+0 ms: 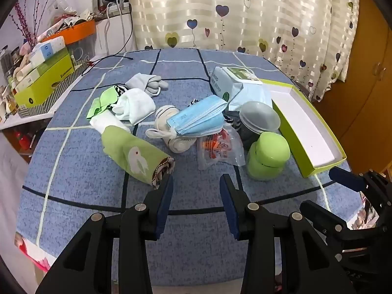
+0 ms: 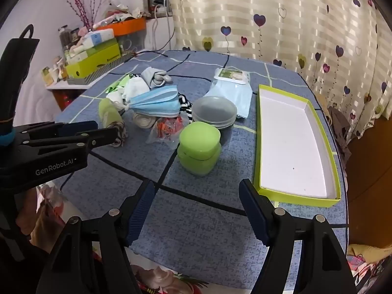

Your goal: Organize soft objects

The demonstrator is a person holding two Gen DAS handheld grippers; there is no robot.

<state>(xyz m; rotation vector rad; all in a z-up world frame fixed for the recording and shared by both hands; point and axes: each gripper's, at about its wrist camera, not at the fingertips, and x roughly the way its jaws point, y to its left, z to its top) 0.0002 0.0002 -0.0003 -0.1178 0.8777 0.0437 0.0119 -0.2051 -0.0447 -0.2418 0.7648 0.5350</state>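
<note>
The left gripper [image 1: 196,183] hangs with fingers parted and bare, its left tip just beside the rolled green sock [image 1: 137,154] — long axis from centre toward upper left. The right gripper [image 2: 197,191] spreads wide, holding nothing, over bare blue worktop [image 2: 191,225]. Only the right wrist view shows "GenRobot.AI" on the left tool and the whole lime-edged box [image 2: 294,144] at right. Blue face masks [image 1: 198,117] top the soft pile at centre.

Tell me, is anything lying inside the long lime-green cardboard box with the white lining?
No, the long lime-green cardboard box shows only its bare white floor in the right wrist view.
</note>
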